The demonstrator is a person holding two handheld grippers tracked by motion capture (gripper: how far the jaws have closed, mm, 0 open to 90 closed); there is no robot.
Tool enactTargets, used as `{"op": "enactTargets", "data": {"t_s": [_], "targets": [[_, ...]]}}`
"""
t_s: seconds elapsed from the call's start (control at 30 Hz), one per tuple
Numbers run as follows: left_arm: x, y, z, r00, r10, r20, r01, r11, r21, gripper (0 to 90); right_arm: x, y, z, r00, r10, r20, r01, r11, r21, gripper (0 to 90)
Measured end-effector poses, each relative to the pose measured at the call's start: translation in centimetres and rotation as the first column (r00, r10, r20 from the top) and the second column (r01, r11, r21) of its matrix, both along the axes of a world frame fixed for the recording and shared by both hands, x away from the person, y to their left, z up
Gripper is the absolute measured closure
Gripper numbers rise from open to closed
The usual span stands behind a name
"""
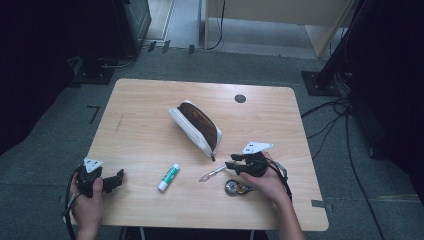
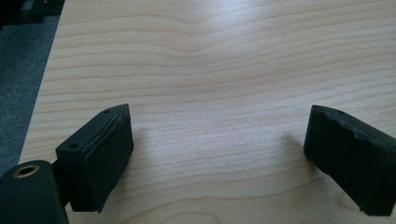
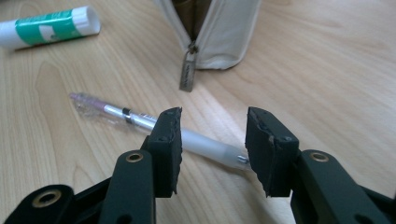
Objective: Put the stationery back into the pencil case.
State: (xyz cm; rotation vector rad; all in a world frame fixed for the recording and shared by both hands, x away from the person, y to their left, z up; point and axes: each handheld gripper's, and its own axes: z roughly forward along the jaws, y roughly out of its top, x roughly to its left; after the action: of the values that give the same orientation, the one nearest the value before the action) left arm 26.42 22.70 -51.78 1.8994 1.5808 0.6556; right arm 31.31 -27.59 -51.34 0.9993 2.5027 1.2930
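Pen (image 3: 140, 122) between fingers (image 3: 169, 140) — ungripped.

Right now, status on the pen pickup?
Right gripper open, jaws straddling the pen, not clamped. Left gripper open, idle on the table. Nothing blocking; pencil case sits beyond.

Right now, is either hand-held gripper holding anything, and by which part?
Nothing is held. The right hand-held gripper straddles the pen near its grip end, jaws open and apart from it. The left hand-held gripper is open over bare table.
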Motion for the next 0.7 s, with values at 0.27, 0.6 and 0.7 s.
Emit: {"op": "enactTargets", "data": {"t_s": [0.27,0.6,0.7], "targets": [[0.00,0.00,0.00,1.0000,0.000,0.000,0.000,1.0000,0.000,8.4,0.04,0.15,-0.79,0.9989,0.036,0.031,-0.036,0.9993,0.007,54.0],[0.00,0.00,0.00,1.0000,0.000,0.000,0.000,1.0000,0.000,8.4,0.18,0.00,-0.81,0.9977,0.057,0.037,-0.056,0.9981,-0.027,56.6],[0.00,0.00,0.00,1.0000,0.000,0.000,0.000,1.0000,0.000,8.4,0.17,-0.19,-0.84,0.9973,0.059,0.043,-0.058,0.9977,-0.037,60.1]]}}
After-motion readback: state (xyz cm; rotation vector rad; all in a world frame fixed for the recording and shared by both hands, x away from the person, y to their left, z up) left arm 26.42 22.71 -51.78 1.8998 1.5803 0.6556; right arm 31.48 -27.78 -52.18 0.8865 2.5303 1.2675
